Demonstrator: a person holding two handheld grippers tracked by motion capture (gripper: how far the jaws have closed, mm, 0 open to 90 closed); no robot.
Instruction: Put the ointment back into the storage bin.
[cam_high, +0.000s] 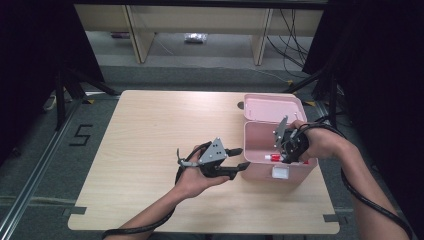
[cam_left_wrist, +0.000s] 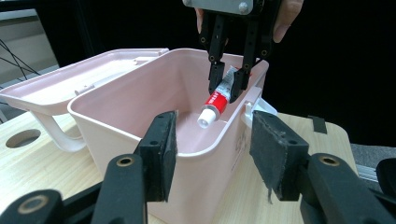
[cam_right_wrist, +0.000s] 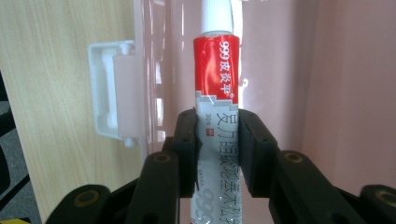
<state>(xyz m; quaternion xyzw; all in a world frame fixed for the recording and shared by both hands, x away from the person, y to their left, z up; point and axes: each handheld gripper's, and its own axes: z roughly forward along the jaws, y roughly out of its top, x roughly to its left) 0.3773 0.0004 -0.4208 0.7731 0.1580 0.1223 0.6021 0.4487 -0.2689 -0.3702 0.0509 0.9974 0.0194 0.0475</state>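
An open pink plastic box (cam_high: 257, 172) stands on the right part of the wooden table (cam_high: 150, 135), with its lid (cam_high: 272, 107) folded back behind it. My right gripper (cam_high: 288, 156) hangs over the box's near end, shut on an ointment tube (cam_high: 272, 157) with a red band and a white cap. In the right gripper view the pads (cam_right_wrist: 187, 149) squeeze the tube (cam_right_wrist: 216, 84) at its middle, cap pointing into the box. My left gripper (cam_high: 241, 158) stands open at the box's left wall, and its pads (cam_left_wrist: 161, 156) flank a corner of the box (cam_left_wrist: 116, 126) without pressing on it.
A white latch (cam_right_wrist: 116, 93) sits on the box's outer wall. A round hole (cam_high: 240, 105) pierces the table just left of the lid. Left of the table, the floor carries a taped "5" (cam_high: 80, 135) and a dark stand leg (cam_high: 60, 95). Wooden shelving (cam_high: 145, 30) stands beyond.
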